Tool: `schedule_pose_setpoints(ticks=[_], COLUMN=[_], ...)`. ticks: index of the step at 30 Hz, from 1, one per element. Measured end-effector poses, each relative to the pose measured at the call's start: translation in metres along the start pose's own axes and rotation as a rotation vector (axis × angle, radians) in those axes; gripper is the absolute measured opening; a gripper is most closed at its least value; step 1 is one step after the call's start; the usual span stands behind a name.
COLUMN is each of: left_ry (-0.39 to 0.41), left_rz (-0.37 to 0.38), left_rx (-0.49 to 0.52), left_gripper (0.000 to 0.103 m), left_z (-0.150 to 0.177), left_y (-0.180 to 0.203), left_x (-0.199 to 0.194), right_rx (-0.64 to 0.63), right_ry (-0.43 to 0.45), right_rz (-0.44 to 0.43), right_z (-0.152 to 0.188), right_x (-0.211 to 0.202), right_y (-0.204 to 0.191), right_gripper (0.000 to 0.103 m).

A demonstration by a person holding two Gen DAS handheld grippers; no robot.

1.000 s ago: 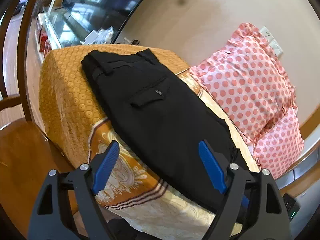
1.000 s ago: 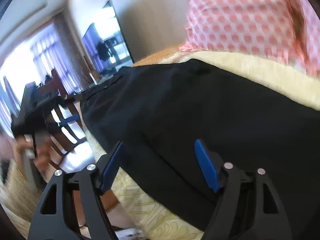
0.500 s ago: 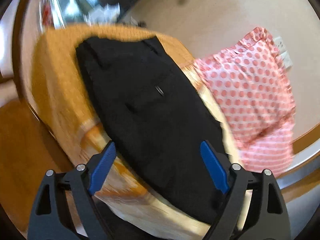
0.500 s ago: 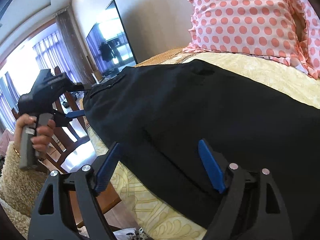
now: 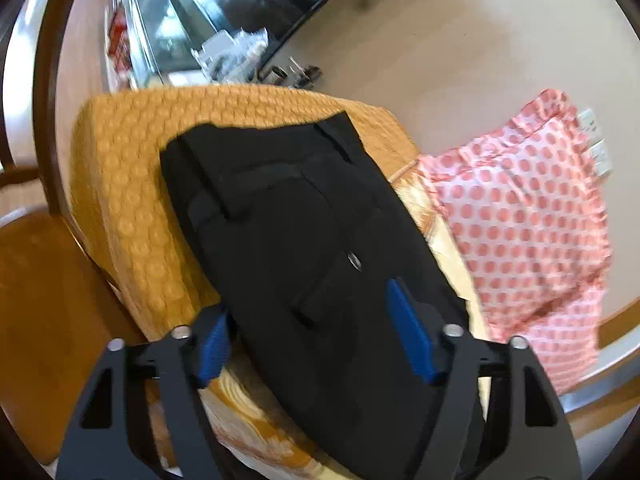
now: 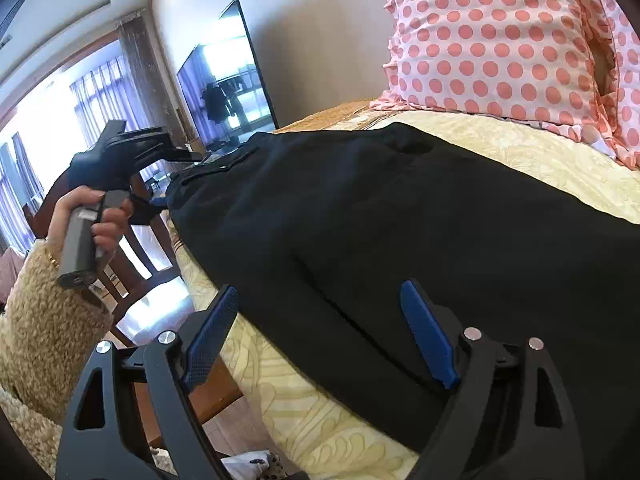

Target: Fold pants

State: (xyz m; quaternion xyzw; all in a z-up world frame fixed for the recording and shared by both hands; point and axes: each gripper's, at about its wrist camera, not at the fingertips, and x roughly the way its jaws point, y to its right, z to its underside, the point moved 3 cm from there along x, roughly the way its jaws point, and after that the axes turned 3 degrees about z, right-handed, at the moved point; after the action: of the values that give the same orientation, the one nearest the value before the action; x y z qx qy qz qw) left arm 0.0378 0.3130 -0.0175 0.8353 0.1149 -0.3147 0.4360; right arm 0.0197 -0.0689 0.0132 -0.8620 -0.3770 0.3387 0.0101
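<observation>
Black pants lie flat along a cushioned seat, waistband and back pocket at the far end; they also fill the right wrist view. My left gripper is open and empty, hovering over the pants near the pocket. It also shows in the right wrist view, held in a hand near the waistband. My right gripper is open and empty, low over the front edge of the pant legs.
The seat has an orange and cream patterned cover. Pink polka-dot pillows lean against the wall behind the pants. A wooden chair stands by the seat's end. A TV is on the wall.
My left gripper has moved closer over the pants toward the waistband end. My right gripper has barely moved. Both stayed open.
</observation>
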Motion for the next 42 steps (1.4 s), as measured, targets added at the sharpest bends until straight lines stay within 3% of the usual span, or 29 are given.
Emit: schedule_pose_setpoints(ticks=[1, 4, 7, 10, 14, 16, 18, 20, 23, 25, 26, 28, 32, 36, 39, 42], left_ry=[0.014, 0.092, 0.152, 0.225, 0.245, 0.220, 0.146, 0.015, -0.194, -0.333, -0.342, -0.297, -0.359, -0.240, -0.238, -0.296], left_rz=[-0.038, -0.104, -0.128, -0.119, 0.020, 0.116, 0.241, 0.345, 0.391, 0.377, 0.376, 0.378, 0.439, 0.528, 0.583, 0.497], left_rx=[0.024, 0.130, 0.219, 0.393, 0.686, 0.832, 0.995, 1.143, 1.299, 1.328, 1.325, 1.328, 1.199, 1.145, 1.185, 1.310], left_gripper=[0.038, 0.021, 0.017, 0.015, 0.015, 0.015, 0.015, 0.015, 0.015, 0.014, 0.014, 0.014, 0.011, 0.010, 0.010, 0.011], left_z=[0.000, 0.004, 0.009, 0.023, 0.075, 0.117, 0.174, 0.237, 0.315, 0.347, 0.351, 0.351, 0.327, 0.315, 0.327, 0.366], left_y=[0.002, 0.017, 0.040, 0.093, 0.194, 0.237, 0.274, 0.293, 0.285, 0.267, 0.262, 0.258, 0.265, 0.287, 0.287, 0.269], left_x=[0.001, -0.006, -0.016, -0.031, -0.044, -0.047, -0.045, -0.035, -0.005, 0.016, 0.020, 0.016, 0.015, -0.019, -0.041, -0.024], right_rx=[0.011, 0.066, 0.108, 0.150, 0.219, 0.264, 0.330, 0.404, 0.523, 0.579, 0.605, 0.635, 0.687, 0.690, 0.689, 0.693], right_ry=[0.002, 0.012, 0.044, 0.096, 0.213, 0.260, 0.311, 0.344, 0.372, 0.380, 0.378, 0.371, 0.358, 0.357, 0.368, 0.387], right_rz=[-0.008, -0.049, -0.045, -0.005, 0.116, 0.179, 0.257, 0.307, 0.362, 0.391, 0.403, 0.415, 0.405, 0.412, 0.426, 0.444], right_z=[0.000, 0.003, 0.006, 0.009, 0.015, 0.020, 0.027, 0.036, 0.052, 0.062, 0.067, 0.070, 0.075, 0.076, 0.079, 0.078], right_x=[-0.002, -0.016, -0.040, -0.069, -0.124, -0.146, -0.172, -0.191, -0.211, -0.219, -0.222, -0.222, -0.219, -0.220, -0.225, -0.230], right_y=[0.001, 0.010, 0.024, 0.042, 0.075, 0.092, 0.114, 0.132, 0.159, 0.173, 0.179, 0.186, 0.198, 0.199, 0.198, 0.201], right_gripper=[0.085, 0.085, 0.085, 0.085, 0.085, 0.085, 0.085, 0.085, 0.085, 0.085, 0.085, 0.085, 0.085, 0.085, 0.085, 0.085])
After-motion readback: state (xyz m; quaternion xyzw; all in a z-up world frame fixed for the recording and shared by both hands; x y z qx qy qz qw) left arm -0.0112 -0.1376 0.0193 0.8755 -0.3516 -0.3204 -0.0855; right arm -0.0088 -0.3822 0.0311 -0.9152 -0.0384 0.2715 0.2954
